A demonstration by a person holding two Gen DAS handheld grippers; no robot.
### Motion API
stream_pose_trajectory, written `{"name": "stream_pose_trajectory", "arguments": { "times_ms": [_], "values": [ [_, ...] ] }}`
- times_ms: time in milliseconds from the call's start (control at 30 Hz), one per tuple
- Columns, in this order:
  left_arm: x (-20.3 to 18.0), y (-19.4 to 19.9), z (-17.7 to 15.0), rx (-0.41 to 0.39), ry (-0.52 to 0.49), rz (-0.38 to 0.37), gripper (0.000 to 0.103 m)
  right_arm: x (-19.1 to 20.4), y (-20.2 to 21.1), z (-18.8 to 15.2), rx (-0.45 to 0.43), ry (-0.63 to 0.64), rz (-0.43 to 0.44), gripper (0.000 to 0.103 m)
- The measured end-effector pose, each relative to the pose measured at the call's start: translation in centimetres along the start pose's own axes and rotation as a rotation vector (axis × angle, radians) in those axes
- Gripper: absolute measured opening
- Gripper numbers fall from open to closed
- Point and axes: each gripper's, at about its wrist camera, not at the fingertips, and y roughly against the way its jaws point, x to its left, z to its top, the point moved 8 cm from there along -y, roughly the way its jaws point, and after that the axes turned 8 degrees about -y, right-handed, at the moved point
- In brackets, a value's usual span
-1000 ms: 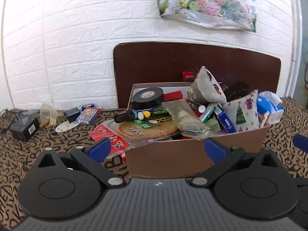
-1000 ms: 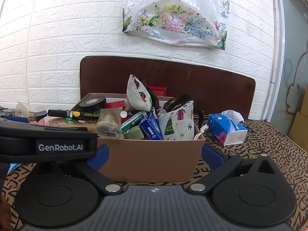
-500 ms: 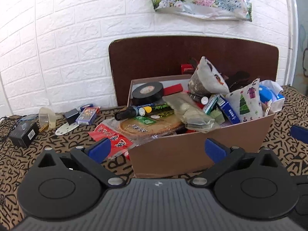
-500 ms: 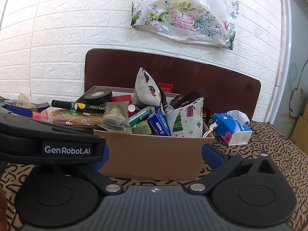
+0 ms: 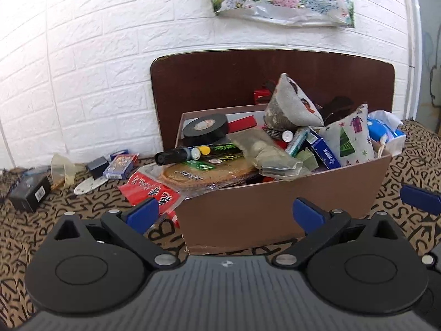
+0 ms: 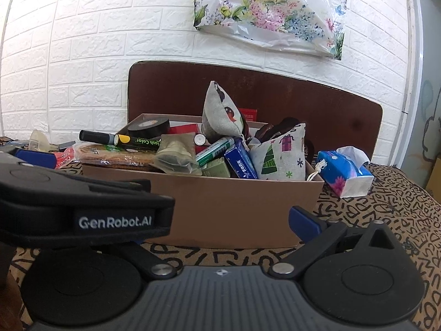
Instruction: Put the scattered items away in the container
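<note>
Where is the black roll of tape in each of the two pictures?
Left wrist view: the black tape roll sits at the back left corner of the cardboard box, just left of centre.
Right wrist view: the same roll is left of centre, at the box's back left.
Shared landmark: the Christmas-tree pouch.

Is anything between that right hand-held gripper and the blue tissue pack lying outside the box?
Nothing visible: only bare patterned cloth lies between the right hand-held gripper and the blue tissue pack, which sits just right of the brown cardboard box.
</note>
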Motion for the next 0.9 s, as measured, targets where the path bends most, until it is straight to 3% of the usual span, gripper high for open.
{"name": "stream_pose_trajectory", "arguments": {
  "times_ms": [300, 900],
  "values": [
    [0.10, 0.18, -0.41, -0.003, 0.026, -0.046, 0.103, -0.09, -0.02, -0.20, 0.002, 0.000, -0.002, 0.103],
    [0.27, -0.07, -0.69, 0.016, 0.047, -0.064, 0.103, 0.14, 0.18, -0.30, 0.004, 0.010, -0.004, 0.103]
  ]
}}
